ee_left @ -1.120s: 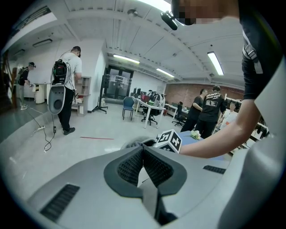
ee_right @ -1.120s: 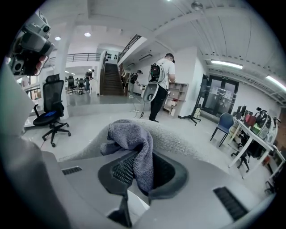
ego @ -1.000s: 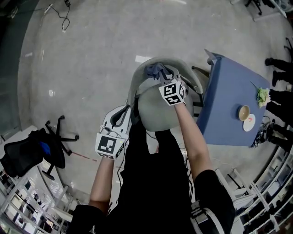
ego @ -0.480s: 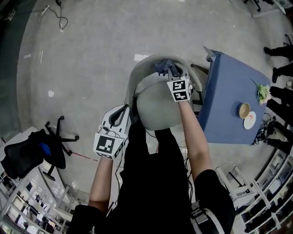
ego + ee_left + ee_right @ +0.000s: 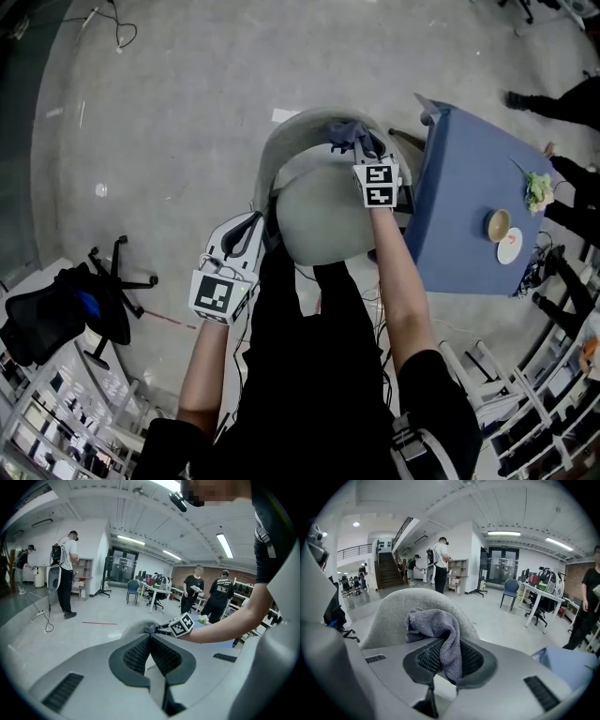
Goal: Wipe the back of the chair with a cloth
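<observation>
A grey chair (image 5: 319, 220) stands below me, its curved backrest (image 5: 291, 131) on the far side. My right gripper (image 5: 361, 145) is shut on a grey-blue cloth (image 5: 345, 134) and holds it against the top right of the backrest. In the right gripper view the cloth (image 5: 438, 632) hangs between the jaws in front of the backrest (image 5: 401, 613). My left gripper (image 5: 246, 234) hangs beside the chair's left side, shut, with nothing in it. The left gripper view shows its jaws (image 5: 151, 639) closed together, and the right gripper's marker cube (image 5: 182, 624) beyond them.
A blue table (image 5: 469, 216) stands right of the chair with a bowl (image 5: 499, 226), a plate (image 5: 511, 248) and flowers (image 5: 537, 192). A black office chair (image 5: 70, 309) is at the left. People stand at the right edge (image 5: 562, 103) and further off in the room (image 5: 65, 573).
My right gripper has carried the cloth rightward along the top of the backrest. The left gripper has stayed nearly still. A person at the right edge has shifted.
</observation>
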A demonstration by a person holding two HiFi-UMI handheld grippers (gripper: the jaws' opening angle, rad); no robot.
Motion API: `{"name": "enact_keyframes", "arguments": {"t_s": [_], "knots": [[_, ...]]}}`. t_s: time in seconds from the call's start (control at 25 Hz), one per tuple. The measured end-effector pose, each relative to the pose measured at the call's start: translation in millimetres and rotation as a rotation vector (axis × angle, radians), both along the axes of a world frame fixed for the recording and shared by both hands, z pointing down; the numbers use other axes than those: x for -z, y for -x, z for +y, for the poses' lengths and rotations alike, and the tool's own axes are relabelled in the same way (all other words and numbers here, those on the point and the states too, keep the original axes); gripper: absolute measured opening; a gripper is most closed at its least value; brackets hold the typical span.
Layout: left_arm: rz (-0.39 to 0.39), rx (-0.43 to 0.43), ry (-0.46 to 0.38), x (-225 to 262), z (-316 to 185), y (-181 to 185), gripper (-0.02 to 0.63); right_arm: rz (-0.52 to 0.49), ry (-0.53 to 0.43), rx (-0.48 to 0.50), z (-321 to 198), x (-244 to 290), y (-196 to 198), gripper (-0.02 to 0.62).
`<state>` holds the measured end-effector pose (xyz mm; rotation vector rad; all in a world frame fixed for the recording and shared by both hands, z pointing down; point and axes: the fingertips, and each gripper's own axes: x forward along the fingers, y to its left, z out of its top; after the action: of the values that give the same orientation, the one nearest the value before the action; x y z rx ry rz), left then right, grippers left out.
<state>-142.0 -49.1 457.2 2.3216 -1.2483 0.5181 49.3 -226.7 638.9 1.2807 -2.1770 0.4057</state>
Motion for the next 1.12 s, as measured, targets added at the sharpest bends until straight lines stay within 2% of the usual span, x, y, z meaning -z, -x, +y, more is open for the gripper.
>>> {"name": "enact_keyframes", "arguments": {"t_s": [0.32,0.52,1.12], "knots": [[-0.003,0.015,0.003,-8.1,2.4,2.6,0.023,0.001,0.016,-0.060,4.7,-12.8,-21.7,0.083],[-0.011,0.028,0.006,-16.3,6.4,2.5,0.023,0.005,0.046,-0.066,10.2,-30.7,-29.8,0.083],[-0.024,0.052,0.024,-42.4,13.3,1.2,0.023,-0.010,0.066,-0.043,11.8,-63.1,-15.6,0.081]]}}
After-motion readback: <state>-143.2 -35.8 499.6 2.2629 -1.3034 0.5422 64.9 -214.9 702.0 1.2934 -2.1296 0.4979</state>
